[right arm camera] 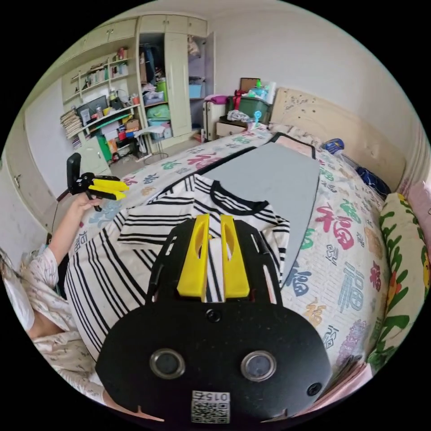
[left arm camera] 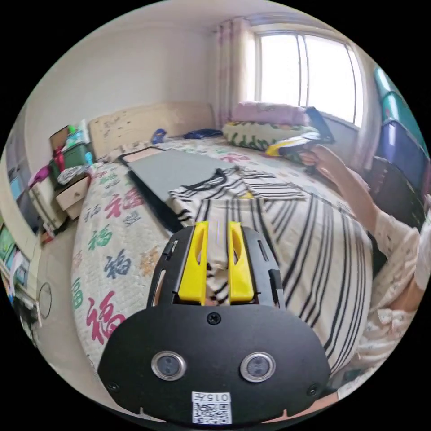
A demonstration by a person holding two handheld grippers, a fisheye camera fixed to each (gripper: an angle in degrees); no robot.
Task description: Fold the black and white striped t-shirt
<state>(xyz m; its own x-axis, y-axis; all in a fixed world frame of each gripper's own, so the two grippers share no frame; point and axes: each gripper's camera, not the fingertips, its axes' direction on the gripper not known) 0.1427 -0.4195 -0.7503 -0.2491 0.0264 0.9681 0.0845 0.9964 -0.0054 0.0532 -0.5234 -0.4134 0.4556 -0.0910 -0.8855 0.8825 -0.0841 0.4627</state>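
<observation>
The wide bed with its cream quilted cover printed in coloured characters (right arm camera: 345, 233) carries everything here. On it lies a flat grey rectangular board with a dark edge (right arm camera: 269, 175), and the black and white striped cotton t-shirt (right arm camera: 112, 265) is spread over the board's near part, its black-trimmed collar at the far end and its hem hanging off the near edge of the bed. 1 short sleeve (right arm camera: 152, 226) is already turned in across the chest on the left; the right shoulder side looks not yet folded.

The left gripper (left arm camera: 217, 224), black with 2 yellow jaws, is raised over the near left of the shirt. Its jaws stand close together with a narrow gap, and pale cloth shows between them low down, so I cannot tell whether it pinches the fabric. The right gripper (right arm camera: 210, 217) hangs over the chest below the collar, jaws likewise nearly together, apparently empty.

The side folds seem in hand. Next, likely, the right side needs pinching at shoulder and hem and carrying across evenly.
</observation>
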